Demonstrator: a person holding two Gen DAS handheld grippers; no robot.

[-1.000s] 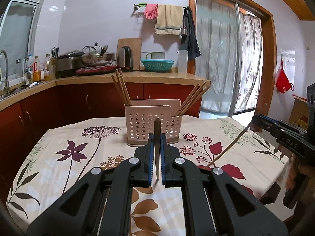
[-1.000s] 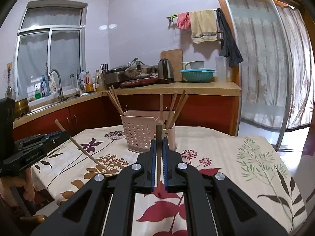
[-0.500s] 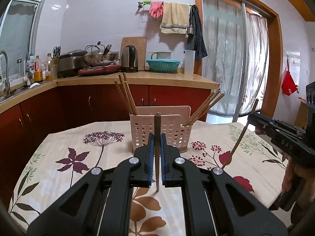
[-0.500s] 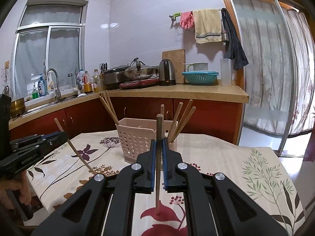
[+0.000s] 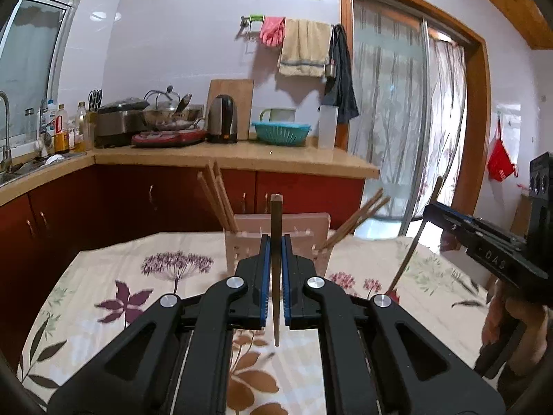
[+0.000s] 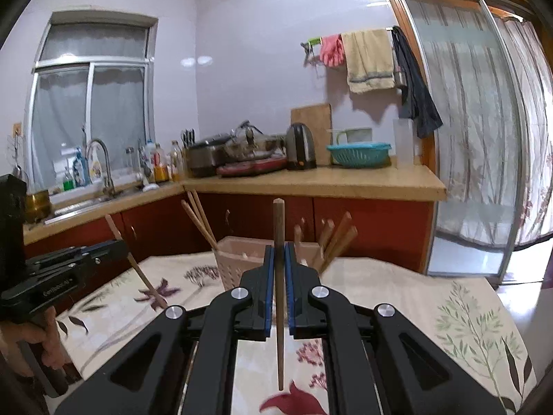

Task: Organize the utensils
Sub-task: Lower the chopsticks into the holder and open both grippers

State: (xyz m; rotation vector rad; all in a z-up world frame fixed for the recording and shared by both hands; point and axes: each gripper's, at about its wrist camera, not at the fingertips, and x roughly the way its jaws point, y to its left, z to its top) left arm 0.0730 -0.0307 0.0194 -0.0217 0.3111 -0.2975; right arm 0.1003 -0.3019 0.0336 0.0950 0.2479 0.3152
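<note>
Your left gripper (image 5: 275, 252) hides the middle of the blurred pink basket (image 5: 242, 238) (its holes smear away). The right gripper's (image 6: 279, 263) frame is cut off below, and 1 hand (image 6: 38, 342) leaves the edge.

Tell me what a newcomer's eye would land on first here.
Each tool holds one chopstick upright: the left tool grips a dark chopstick, the right tool another chopstick. Just beyond them on the floral tablecloth stands a pink perforated holder with more chopsticks leaning out.
</note>
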